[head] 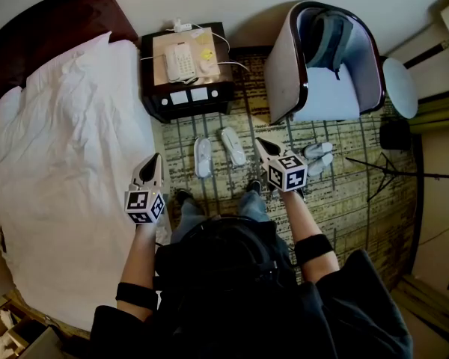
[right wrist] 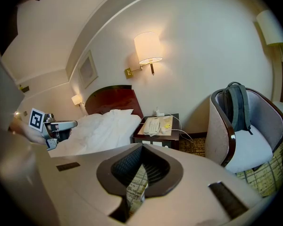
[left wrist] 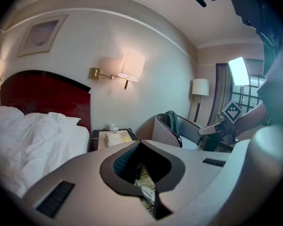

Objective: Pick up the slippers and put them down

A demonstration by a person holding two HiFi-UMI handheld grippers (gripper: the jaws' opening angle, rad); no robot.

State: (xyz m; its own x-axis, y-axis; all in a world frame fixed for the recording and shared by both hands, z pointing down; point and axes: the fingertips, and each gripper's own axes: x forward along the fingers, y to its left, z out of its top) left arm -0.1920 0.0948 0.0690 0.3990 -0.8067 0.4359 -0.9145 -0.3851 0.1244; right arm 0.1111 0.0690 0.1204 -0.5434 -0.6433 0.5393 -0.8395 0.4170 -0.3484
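Your left gripper (head: 154, 158) sits at the left of centre in the head view, by the edge of the bed (head: 60, 163). Its jaws are pressed together with nothing between them. Its own view shows only a sliver of patterned carpet (head: 337, 193) through the slot.

To its right in the frame, at about the same height, lies the left slipper (head: 202, 158), flat on the carpet. Its long axis runs almost straight up and down the picture, toward the nightstand (head: 191, 109) above it. The right slipper (head: 233, 146) lies just beside it but apart from it, tilted so that its upper end leans left.

Your right gripper (head: 260, 142) comes next. It is also closed on nothing, and its tip appears just beside the right slipper's lower end. The right hand therefore looks the nearer of the two. Each hand has its own slipper inboard of it, so you would probably reach inward and down from both sides. You must spread the jaws first, and since each slipper runs lengthwise away from you, closing across its narrow width looks like the natural grip.

Further right, a second pair (head: 318, 158) lies near the foot of the chair (head: 284, 66), with its long axes running more across the frame. It lies on the outer side of your right gripper, well apart from the left one.
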